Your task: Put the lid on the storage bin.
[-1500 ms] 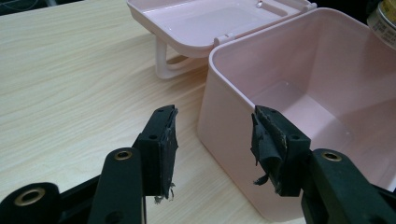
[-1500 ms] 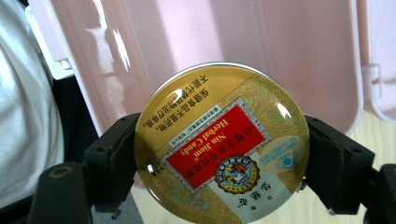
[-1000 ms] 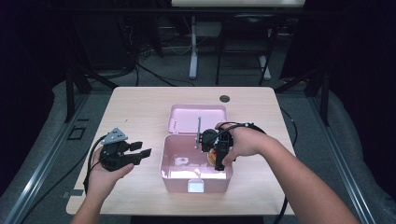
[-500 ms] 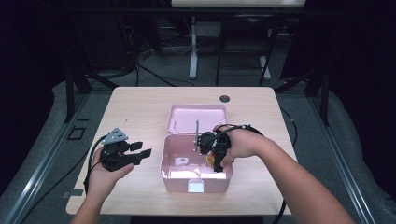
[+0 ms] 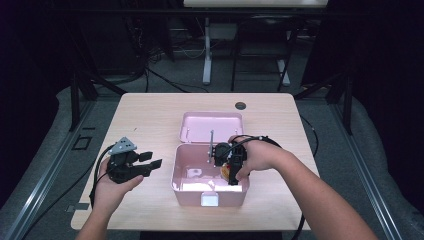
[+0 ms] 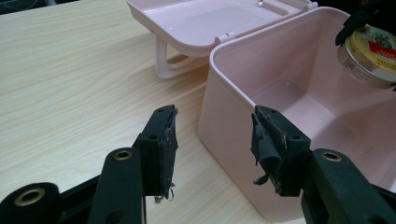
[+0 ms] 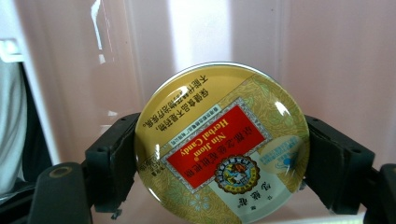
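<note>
While clamped (rt jaws): candy tin (image 7: pixel 221 145) inside pink box (image 5: pixel 184 181).

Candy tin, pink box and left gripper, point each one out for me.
candy tin (image 7: pixel 222 144), right gripper view, red label on its lid.
pink box (image 5: pixel 186 187), high view, front-left inner floor.
left gripper (image 6: pixel 215 135), left gripper view, between its open jaws.

The candy tin (image 7: pixel 222 142) is glossy metal with a printed, mirror-bright lid; the pink box (image 5: pixel 186 181) is smooth, shiny plastic; the worktop (image 5: pixel 150 117) is matt pale wood grain; the left claw (image 6: pixel 215 140) is matt black plastic, its pads (image 6: pixel 166 149) rough and frayed
</note>
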